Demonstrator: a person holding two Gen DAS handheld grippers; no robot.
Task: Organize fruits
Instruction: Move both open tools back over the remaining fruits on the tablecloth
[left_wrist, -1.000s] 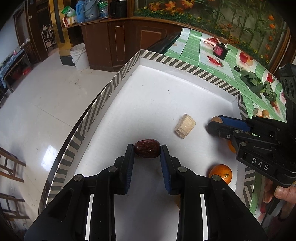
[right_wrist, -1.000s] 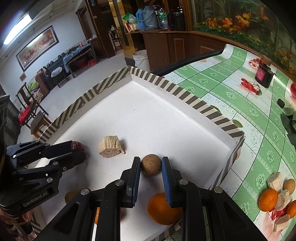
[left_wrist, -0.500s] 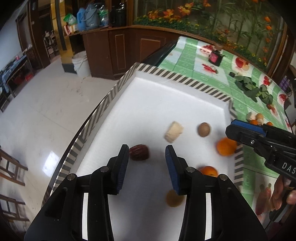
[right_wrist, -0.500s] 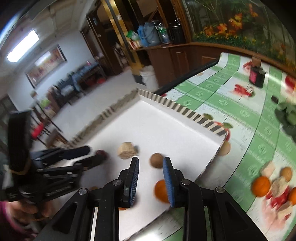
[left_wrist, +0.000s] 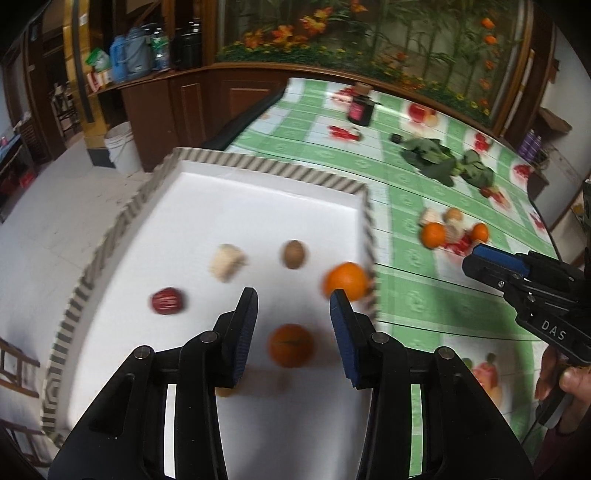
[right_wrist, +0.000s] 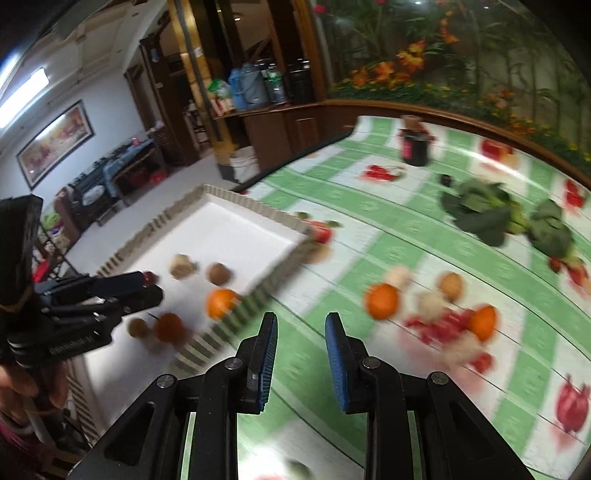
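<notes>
Left wrist view, left gripper (left_wrist: 293, 317) spread over white tray (left_wrist: 258, 206), nothing pinched, right gripper (right_wrist: 301, 339) spread, nothing held.

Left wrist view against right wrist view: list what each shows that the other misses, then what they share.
Only the left wrist view shows the right gripper, from the side, and the red date in full. Only the right wrist view shows the left gripper from outside, and the wall painting. Both show the white tray, the walnut, the loose fruit pile on the green tablecloth, and the leafy greens.
</notes>
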